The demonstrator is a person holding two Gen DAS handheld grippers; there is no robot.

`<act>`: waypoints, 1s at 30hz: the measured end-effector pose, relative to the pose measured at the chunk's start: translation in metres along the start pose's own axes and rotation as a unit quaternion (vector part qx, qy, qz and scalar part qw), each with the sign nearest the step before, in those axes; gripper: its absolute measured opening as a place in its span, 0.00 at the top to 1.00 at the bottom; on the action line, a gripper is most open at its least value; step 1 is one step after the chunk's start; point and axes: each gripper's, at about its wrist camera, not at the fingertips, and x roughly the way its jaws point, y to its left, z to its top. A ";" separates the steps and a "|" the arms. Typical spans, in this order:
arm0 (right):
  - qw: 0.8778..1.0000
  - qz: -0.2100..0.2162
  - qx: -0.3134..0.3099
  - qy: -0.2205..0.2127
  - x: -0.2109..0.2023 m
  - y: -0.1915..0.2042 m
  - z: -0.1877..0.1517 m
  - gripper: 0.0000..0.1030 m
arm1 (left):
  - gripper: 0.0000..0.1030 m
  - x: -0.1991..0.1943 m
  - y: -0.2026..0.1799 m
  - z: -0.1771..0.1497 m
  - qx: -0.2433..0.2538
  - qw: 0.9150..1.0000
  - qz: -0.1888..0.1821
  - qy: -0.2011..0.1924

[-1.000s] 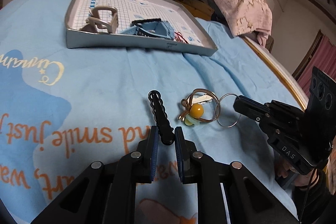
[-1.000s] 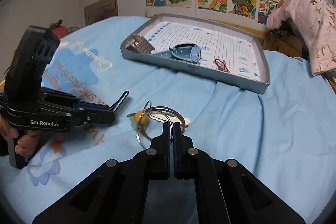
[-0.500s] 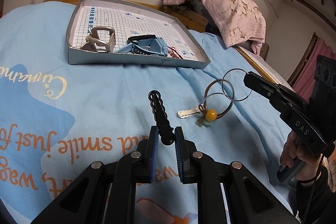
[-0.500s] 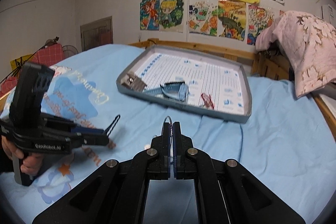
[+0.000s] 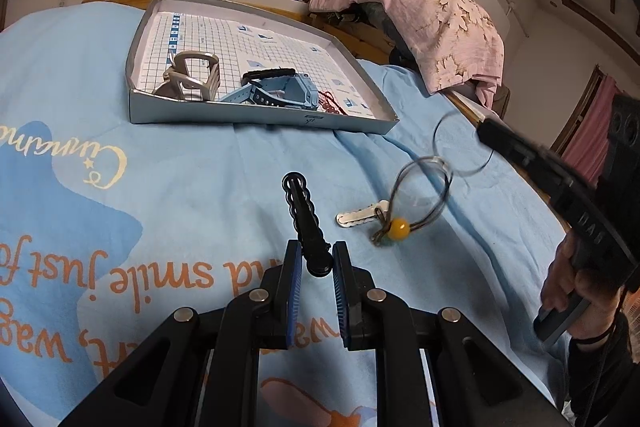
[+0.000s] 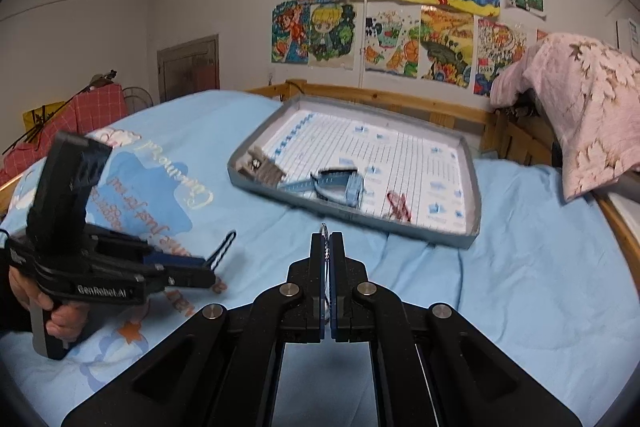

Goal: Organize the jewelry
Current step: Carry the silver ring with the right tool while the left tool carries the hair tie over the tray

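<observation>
Between my claws and the tray [image 6: 352, 217] lies open bedsheet [image 5: 200, 167]; in the tray, two watches [image 5: 240, 83] and a red clip [image 6: 398, 207] crowd the near wall, the far half bare.

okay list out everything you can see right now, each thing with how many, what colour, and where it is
tray: one, grey, white grid lining, on bedsheet
watches: two, beige and light blue, in tray
red item: one, in tray, too small to identify
hair clip: one, black, between left gripper's fingers
ring bunch: thin rings, yellow bead, silver key-shaped piece, hanging from right gripper
bedsheet: one, light blue, orange lettering
pink cloth: one, over bed rail
drawings: several, colourful, on wall
left gripper: black
right gripper: black
</observation>
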 end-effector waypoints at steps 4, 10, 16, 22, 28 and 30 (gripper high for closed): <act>1.000 -0.005 -0.012 -0.017 -0.008 0.002 0.016 0.98 | 0.86 -0.004 -0.001 0.004 0.001 1.000 -0.001 -0.007; 0.999 -0.009 -0.039 -0.021 -0.005 0.006 0.036 0.98 | 0.86 -0.007 -0.003 0.034 0.021 0.999 0.008 -0.023; 0.999 -0.020 -0.030 -0.033 0.021 -0.008 0.061 0.98 | 0.86 0.011 0.003 0.098 0.034 0.998 0.030 -0.043; 0.998 -0.054 -0.003 -0.026 0.078 -0.036 0.077 0.98 | 0.86 0.051 0.010 0.143 0.044 0.997 0.064 -0.027; 0.997 -0.063 0.032 0.004 0.135 -0.061 0.066 0.98 | 0.86 0.089 0.018 0.153 0.034 0.996 0.081 0.000; 0.997 -0.059 0.041 0.017 0.151 -0.066 0.060 0.98 | 0.86 0.100 0.018 0.155 0.037 0.995 0.087 0.010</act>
